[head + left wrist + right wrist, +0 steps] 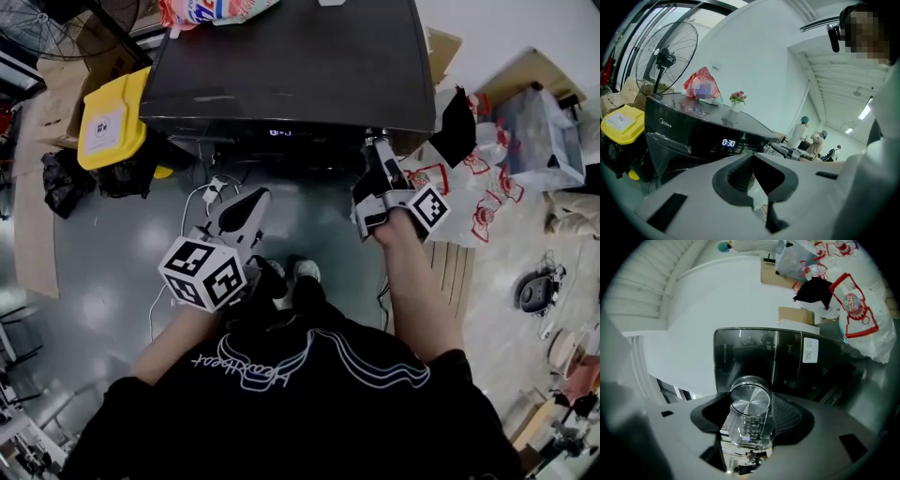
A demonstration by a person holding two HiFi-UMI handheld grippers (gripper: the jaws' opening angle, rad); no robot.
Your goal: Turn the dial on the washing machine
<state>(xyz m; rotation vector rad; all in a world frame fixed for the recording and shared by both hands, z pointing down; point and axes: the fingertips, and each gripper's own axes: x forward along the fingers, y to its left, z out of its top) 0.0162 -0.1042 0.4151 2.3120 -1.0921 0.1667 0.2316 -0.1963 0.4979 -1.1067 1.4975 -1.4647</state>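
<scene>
A dark front-loading washing machine (281,66) fills the top of the head view, its lit display (280,132) on the front panel. My right gripper (375,142) reaches level to the panel's right end. In the right gripper view the round silver dial (750,399) sits between the jaws of the right gripper (750,413), with the dark pads (790,413) pressed on its sides. My left gripper (257,197) hangs lower, in front of the machine, touching nothing. Its jaws meet in the left gripper view (752,161), which also shows the display (728,143).
A yellow-lidded bin (108,117) stands left of the machine, with a floor fan (665,56) behind it. A printed bag (211,9) and a small flower vase (737,101) rest on top. White and red plastic bags (487,206) are heaped at the right. Cables (202,197) lie on the floor.
</scene>
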